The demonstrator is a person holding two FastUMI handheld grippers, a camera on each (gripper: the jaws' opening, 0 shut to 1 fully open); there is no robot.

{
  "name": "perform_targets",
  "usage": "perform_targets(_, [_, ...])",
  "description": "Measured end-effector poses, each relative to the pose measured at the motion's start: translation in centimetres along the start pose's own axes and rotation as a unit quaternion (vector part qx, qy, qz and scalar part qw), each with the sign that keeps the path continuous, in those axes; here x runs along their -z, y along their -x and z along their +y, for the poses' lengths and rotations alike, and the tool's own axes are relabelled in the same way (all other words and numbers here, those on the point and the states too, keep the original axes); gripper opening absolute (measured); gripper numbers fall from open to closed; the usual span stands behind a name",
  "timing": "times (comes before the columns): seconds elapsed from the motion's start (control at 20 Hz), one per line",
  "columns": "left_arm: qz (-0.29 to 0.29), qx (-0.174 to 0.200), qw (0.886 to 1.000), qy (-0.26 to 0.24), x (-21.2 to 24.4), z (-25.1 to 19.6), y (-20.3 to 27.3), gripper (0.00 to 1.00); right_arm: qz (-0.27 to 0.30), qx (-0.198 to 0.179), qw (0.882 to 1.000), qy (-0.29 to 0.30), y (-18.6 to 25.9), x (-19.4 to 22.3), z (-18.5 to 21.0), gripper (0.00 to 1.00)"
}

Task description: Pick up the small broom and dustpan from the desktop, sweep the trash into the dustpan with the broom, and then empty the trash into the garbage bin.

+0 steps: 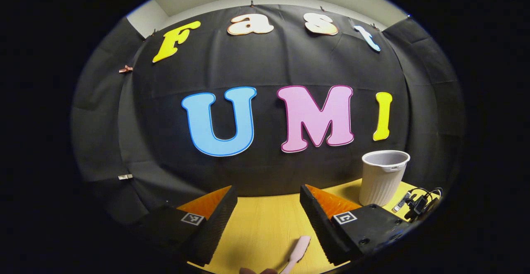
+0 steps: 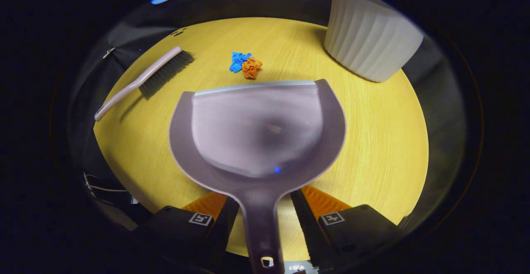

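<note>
A grey dustpan (image 2: pixel 256 129) lies flat on the yellow desktop (image 2: pixel 381 141), its front lip just short of a blue and orange paper crumple (image 2: pixel 245 65). My right gripper (image 2: pixel 265 195) straddles the dustpan's handle, fingers apart, with a strip of table showing on each side. The small broom (image 2: pixel 145 79), pale handle and dark bristles, rests at the left. My left gripper (image 1: pixel 268 188) is open and level, facing the cloth wall, and holds nothing. The pale tip of the broom handle (image 1: pixel 299 247) lies on the table below and between its fingers.
A white ribbed garbage bin (image 2: pixel 368 38) stands at the table's far right, seen upright as the bin (image 1: pixel 383 176) beside the left gripper. Black cables and a plug (image 1: pixel 418 201) lie right of it. The black cloth wall closes off the back.
</note>
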State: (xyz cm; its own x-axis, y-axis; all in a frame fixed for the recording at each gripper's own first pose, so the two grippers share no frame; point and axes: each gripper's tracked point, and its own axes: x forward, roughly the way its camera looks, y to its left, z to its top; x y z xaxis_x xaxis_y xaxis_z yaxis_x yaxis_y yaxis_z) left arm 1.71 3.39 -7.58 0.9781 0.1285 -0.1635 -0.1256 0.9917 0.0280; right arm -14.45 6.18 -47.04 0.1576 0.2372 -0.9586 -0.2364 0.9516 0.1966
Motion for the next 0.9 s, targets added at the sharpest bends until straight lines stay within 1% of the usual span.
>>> perform_targets(0.1, [0.003, -0.003, 1.0, 0.002, 0.2, 0.1, -0.1, 0.97, 0.008, 0.003, 1.0, -0.001, 0.1, -0.1, -0.3, 0.74])
perform_targets(0.15, [0.005, -0.003, 1.0, 0.003, 0.5, 0.1, -0.2, 0.97, 0.012, 0.005, 1.0, -0.003, 0.1, -0.2, -0.4, 0.69])
perform_targets(0.2, [0.007, -0.003, 1.0, 0.004, 0.7, 0.0, -0.3, 0.98, 0.018, 0.006, 1.0, -0.005, 0.1, -0.2, -0.5, 0.66])
perform_targets(0.25, [0.009, -0.004, 1.0, 0.003, 0.9, 0.0, -0.3, 0.98, 0.026, 0.007, 1.0, -0.006, 0.0, -0.2, -0.6, 0.6])
perform_targets(0.3, [0.01, -0.004, 1.0, 0.002, 1.1, -0.1, -0.3, 0.97, 0.032, 0.009, 0.999, -0.006, -0.1, -0.2, -0.9, 0.57])
perform_targets(0.35, [0.011, -0.004, 1.0, 0.0, 1.2, -0.1, -0.4, 0.97, 0.04, 0.01, 0.999, -0.006, -0.1, -0.1, -0.9, 0.48])
perform_targets(0.4, [0.013, -0.004, 1.0, -0.002, 1.3, -0.1, -0.4, 0.97, 0.045, 0.009, 0.999, -0.006, 0.1, -0.2, -1.0, 0.51])
perform_targets(0.45, [0.016, -0.005, 1.0, -0.003, 1.6, -0.1, -0.6, 0.97, 0.044, 0.008, 0.999, -0.003, 0.1, -0.2, -0.9, 0.45])
perform_targets(0.5, [0.019, -0.005, 1.0, -0.003, 1.9, -0.1, -0.6, 0.97, 0.038, 0.007, 0.999, 0.004, 0.1, -0.4, -0.9, 0.47])
perform_targets(0.65, [0.045, -0.004, 0.999, -0.005, 3.8, 0.0, -0.9, 0.97, 0.019, 0.004, 1.0, 0.005, -0.1, -0.5, -0.8, 0.44])
perform_targets(0.7, [0.058, -0.002, 0.998, -0.006, 4.5, 0.0, -0.9, 0.97, 0.012, 0.001, 1.0, 0.015, 0.0, -0.8, -0.6, 0.43])
perform_targets(0.75, [0.069, -0.001, 0.998, -0.007, 5.3, 0.0, -1.0, 0.98, 0.007, -0.003, 1.0, 0.023, -0.2, -0.9, -0.4, 0.36])
perform_targets(0.8, [0.081, 0.003, 0.997, -0.008, 6.0, 0.0, -1.1, 0.98, 0.001, -0.004, 1.0, 0.024, -0.2, -1.0, -0.3, 0.39])
perform_targets(0.9, [0.105, 0.009, 0.994, -0.008, 7.7, -0.1, -1.3, 0.98, -0.006, -0.01, 1.0, 0.021, -0.1, -1.1, 0.0, 0.37])
